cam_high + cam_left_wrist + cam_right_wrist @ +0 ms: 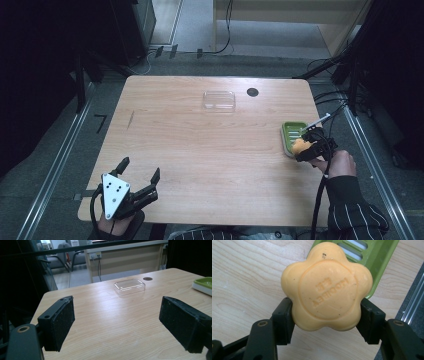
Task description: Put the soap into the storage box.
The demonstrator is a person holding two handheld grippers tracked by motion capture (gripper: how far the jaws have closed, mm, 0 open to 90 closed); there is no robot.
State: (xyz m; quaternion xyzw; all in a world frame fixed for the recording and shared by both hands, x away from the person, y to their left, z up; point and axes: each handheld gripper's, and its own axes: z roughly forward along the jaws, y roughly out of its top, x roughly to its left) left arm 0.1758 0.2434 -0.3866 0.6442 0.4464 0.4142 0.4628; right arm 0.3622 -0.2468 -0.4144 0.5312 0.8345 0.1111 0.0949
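The right claw (325,322) is clamped on an orange flower-shaped soap (327,290), one jaw pressed against each side of it. The soap is held just above the near end of a green soap dish (377,257), whose slotted floor is seen behind it. In the high view the right claw (305,149) and the soap (300,146) are found at the right edge of the table (200,150), over the near end of the dish (290,131). A clear plastic lid (219,100) is laid farther back near the middle of the table, well apart from the dish, with a small dark hole (252,92) beside it. The left claw (140,172) is held spread wide at the near left corner, with nothing between its jaws.
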